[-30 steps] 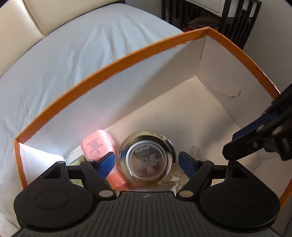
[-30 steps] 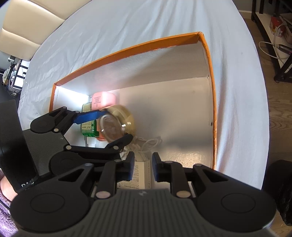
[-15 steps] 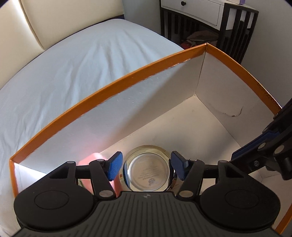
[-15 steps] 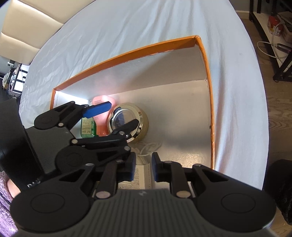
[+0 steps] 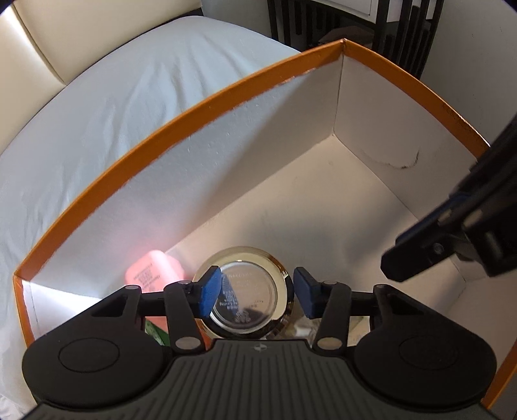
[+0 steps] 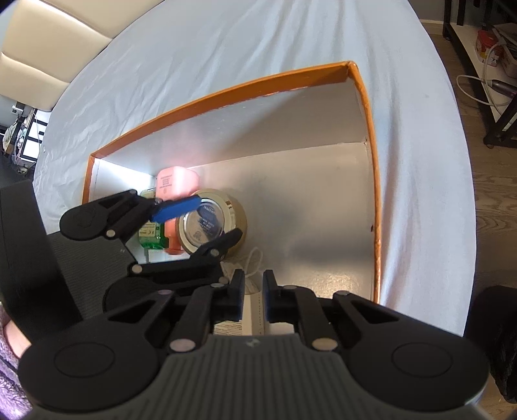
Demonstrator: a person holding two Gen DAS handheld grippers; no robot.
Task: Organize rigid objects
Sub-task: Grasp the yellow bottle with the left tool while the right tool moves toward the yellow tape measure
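Observation:
An orange-rimmed cardboard box [image 5: 200,100] with white inner walls stands on a bed; it also shows in the right wrist view [image 6: 371,135]. Inside lie a round gold jar [image 5: 245,290] with a shiny lid, a pink tube [image 5: 152,271] and a green bottle [image 6: 150,237]. The jar [image 6: 210,223] rests on the box floor beside the pink tube [image 6: 174,182]. My left gripper [image 5: 257,292] is open and hovers above the jar, apart from it. My right gripper [image 6: 252,297] is nearly shut, with a white printed carton [image 6: 248,320] below its jaws.
A white cord [image 6: 252,261] lies on the box floor by the jar. The right half of the box floor [image 6: 323,226] is bare. The white bedsheet [image 6: 258,48] surrounds the box. A dark shelf unit [image 5: 355,19] stands beyond the bed, a cream headboard [image 5: 80,32] at left.
My left gripper let go of the gold jar, which now rests on the box floor, and has lifted up and back. The right gripper has barely moved.

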